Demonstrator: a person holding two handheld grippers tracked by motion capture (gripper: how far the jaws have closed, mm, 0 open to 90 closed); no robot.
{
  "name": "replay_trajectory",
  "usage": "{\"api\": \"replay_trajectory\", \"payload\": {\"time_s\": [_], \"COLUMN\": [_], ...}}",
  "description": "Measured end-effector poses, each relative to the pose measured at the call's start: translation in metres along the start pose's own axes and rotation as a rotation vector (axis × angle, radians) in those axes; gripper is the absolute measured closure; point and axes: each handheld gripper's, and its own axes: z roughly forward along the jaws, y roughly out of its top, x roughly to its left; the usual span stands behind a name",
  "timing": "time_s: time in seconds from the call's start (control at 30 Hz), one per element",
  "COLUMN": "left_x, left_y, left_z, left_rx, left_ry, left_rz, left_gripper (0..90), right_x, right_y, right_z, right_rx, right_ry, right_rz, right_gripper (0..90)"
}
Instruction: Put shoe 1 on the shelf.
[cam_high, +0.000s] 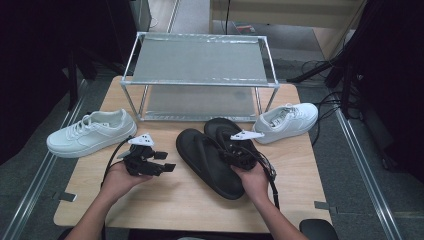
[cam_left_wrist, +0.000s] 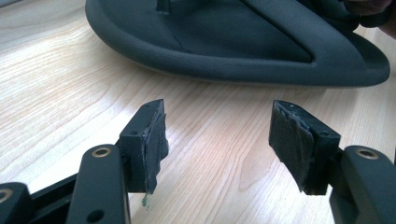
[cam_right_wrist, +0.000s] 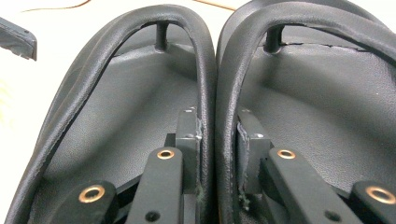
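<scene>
The 2 black flip-flops (cam_high: 215, 152) lie side by side on the wooden bench (cam_high: 165, 200), in front of the 2-tier metal shoe rack (cam_high: 200, 75), with a white sneaker (cam_high: 90, 132) at the left and another white sneaker (cam_high: 287, 121) at the right. In the right gripper view, the right claw (cam_right_wrist: 217, 140) is seen closed on the 2 inner straps (cam_right_wrist: 215, 93), which are pinched together between its pads. The left claw (cam_left_wrist: 217, 140) is held wide open just beside the nearer flip-flop (cam_left_wrist: 233, 42), with nothing between its jaws.

The grip is judged to be weak: only thin, smooth straps are held, and both soles hang from them once lifted. A strap could be squeezed out sideways, so that 1 flip-flop is dropped onto the bench or onto the floor. The soles are likely to swing and tilt under the claw, and a rack bar or the right sneaker could be struck on the way to a shelf. If the pair is carried too low, the toe ends could be caught on the front rail of the rack. The open left claw could also be bumped by the swinging soles if it is kept this close.
</scene>
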Motion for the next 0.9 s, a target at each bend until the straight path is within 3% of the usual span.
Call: {"api": "replay_trajectory", "payload": {"time_s": [0.6,0.9], "left_x": [-0.006,-0.005], "left_y": [-0.013,-0.013], "left_z": [-0.009,-0.008], "left_rx": [-0.006,-0.01], "left_ry": [0.011,0.008], "left_rz": [-0.019,-0.015], "left_gripper": [35.9,36.0], "right_x": [0.0,-0.007], "right_y": [0.03,0.054], "right_z": [0.016,0.027], "right_rx": [0.0,-0.001], "right_ry": [0.011,-0.017], "right_rz": [-0.027,-0.045], "right_gripper": [75.4,75.4]}}
